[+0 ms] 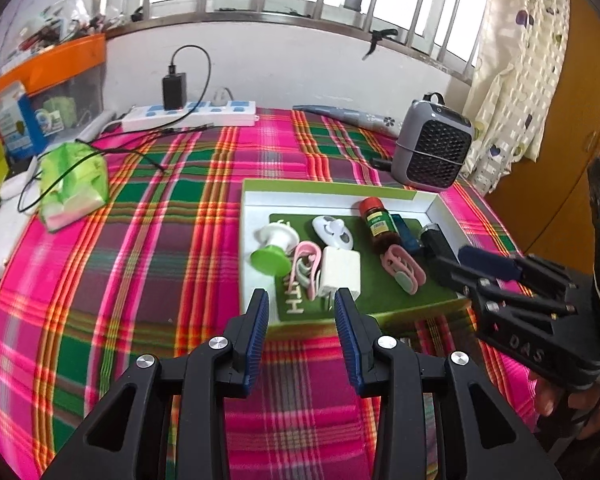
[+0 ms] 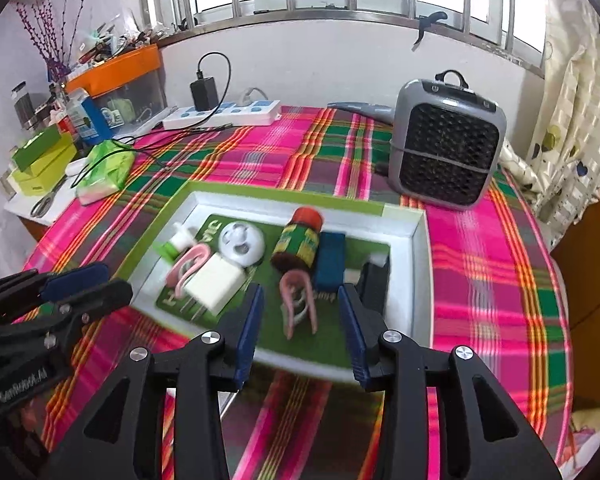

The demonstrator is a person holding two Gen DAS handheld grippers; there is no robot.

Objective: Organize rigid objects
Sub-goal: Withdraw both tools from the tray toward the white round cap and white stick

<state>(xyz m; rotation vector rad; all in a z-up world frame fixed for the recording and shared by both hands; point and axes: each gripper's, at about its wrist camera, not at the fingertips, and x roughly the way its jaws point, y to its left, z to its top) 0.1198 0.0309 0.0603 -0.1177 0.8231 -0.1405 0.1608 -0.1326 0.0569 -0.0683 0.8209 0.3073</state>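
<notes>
Beyond both grippers' parted jaws, the tray (image 2: 418, 264) holds objects.

A tray (image 2: 418, 264) lies on the table (image 2: 492, 280), holding a bottle (image 2: 300, 240) beside a charger (image 2: 216, 286); behind it stand a heater (image 2: 448, 140) and power strip (image 2: 224, 114).

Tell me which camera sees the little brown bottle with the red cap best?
The left wrist view: the brown bottle looks sharp there, its red cap and green label clear. The right wrist view shows it closer but blurry, lying in the same white tray.
</notes>
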